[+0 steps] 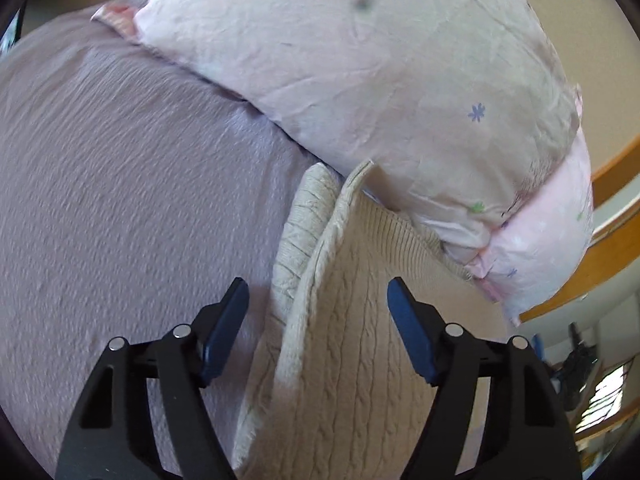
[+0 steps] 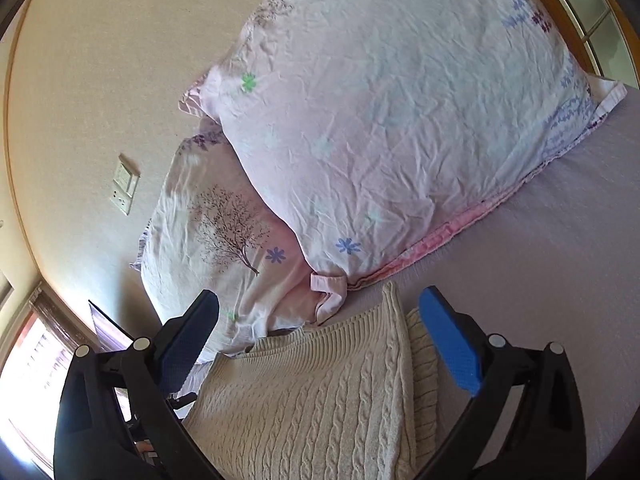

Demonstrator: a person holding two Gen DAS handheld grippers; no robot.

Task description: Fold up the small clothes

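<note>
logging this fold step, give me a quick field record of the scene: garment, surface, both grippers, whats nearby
garment: cream cable-knit sweater, partly folded, one edge raised
surface: lilac bedsheet
left gripper: open, over the sweater
right gripper: open, over the sweater
nearby: pink floral pillows just beyond the sweater; wall switch

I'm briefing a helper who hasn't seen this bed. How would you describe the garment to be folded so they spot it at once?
Start at the lilac bedsheet, then find the two pink floral pillows at its head. Right below them lies the cream sweater, its edge against the pillows. It is the only thick cable-knit piece; everything around it is thin fabric.
</note>
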